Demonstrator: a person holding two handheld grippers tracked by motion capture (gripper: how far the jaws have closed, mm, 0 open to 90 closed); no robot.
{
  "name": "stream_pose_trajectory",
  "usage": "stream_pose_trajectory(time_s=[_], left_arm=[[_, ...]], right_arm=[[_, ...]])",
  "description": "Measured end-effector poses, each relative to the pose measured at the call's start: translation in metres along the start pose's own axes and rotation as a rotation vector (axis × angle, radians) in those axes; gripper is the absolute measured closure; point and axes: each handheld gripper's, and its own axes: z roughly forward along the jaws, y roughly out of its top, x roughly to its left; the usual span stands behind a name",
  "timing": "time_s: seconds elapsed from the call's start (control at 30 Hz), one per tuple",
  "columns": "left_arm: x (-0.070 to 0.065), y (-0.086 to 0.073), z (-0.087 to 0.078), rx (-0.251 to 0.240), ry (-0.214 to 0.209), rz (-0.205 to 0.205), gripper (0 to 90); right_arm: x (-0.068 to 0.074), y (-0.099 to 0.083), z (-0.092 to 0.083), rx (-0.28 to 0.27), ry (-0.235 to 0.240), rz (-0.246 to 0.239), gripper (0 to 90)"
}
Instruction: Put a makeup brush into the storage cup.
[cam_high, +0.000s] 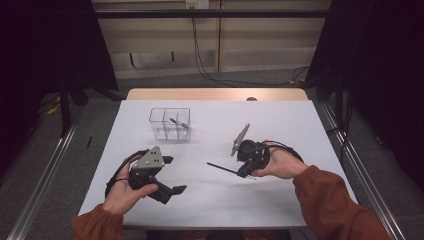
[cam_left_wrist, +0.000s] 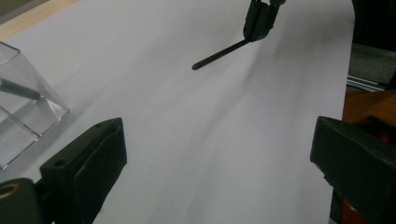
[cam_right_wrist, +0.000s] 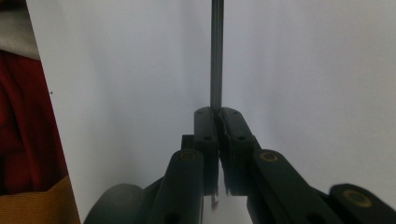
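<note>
Jaws of right gripper (cam_right_wrist: 217, 116) clench a thin dark rod (cam_right_wrist: 216, 56), tip cut off; left gripper (cam_left_wrist: 219, 154) gapes.

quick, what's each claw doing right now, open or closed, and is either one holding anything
Left claw: open, holding nothing.
Right claw: closed on a thin dark rod that sticks out ahead of it.

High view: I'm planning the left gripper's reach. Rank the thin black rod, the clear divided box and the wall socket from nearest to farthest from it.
From the left gripper:
1. Thin black rod, to its right, held by the right gripper.
2. Clear divided box, farther up the table.
3. Wall socket, on the far wall.
</note>
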Motion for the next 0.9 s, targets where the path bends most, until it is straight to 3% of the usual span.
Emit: stream_pose_trajectory(time_s=[0.37, 0.57, 0.8, 0.9], left_arm=[[0.001, 0.020, 0.013, 0.038, -0.040, 0.019, 3.6], [0.004, 0.029, 0.024, 0.083, -0.069, 0.032, 4.2], [0.006, 0.035, 0.040, 0.157, -0.086, 0.079, 5.4], [0.008, 0.037, 0.045, 0.173, -0.094, 0.077, 5.7]], right_arm=[[0.005, 0.003, 0.003, 0.010, 0.009, -0.021, 86.8], [0.008, 0.006, 0.006, 0.030, 0.017, -0.047, 86.9], [0.010, 0.010, 0.007, 0.034, 0.031, -0.061, 86.8], [0.013, 0.012, 0.007, 0.039, 0.032, -0.078, 86.8]])
